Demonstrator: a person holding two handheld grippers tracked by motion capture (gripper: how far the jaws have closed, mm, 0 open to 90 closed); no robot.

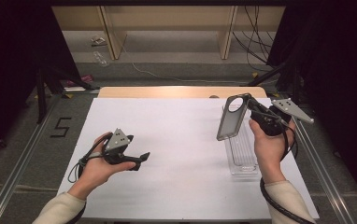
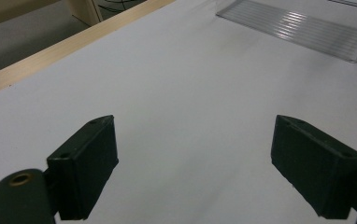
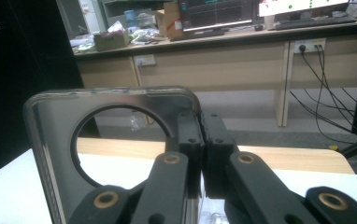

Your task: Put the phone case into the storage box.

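Fingers of the right gripper were pressed together on the edge of a phone case, beside its round camera opening. In the right gripper view the two black pads pinched the case's thin wall at its upper right corner. The case hung tilted in the air, its opening uppermost, just above the far end of a clear plastic tray that lay on the surface on the right side. The right hand held the gripper up from below, its cable looping round the sleeve.

Fingers of the left gripper stood wide apart with nothing between them; in the left gripper view the two pads framed only bare white sheet, with the ribbed tray farther off. The left hand held that gripper low over the near left part of the surface, well apart from the case, its fingers pointing toward the middle.

Beyond the white sheet ran a wooden edge, then grey floor and pale desks with cables.
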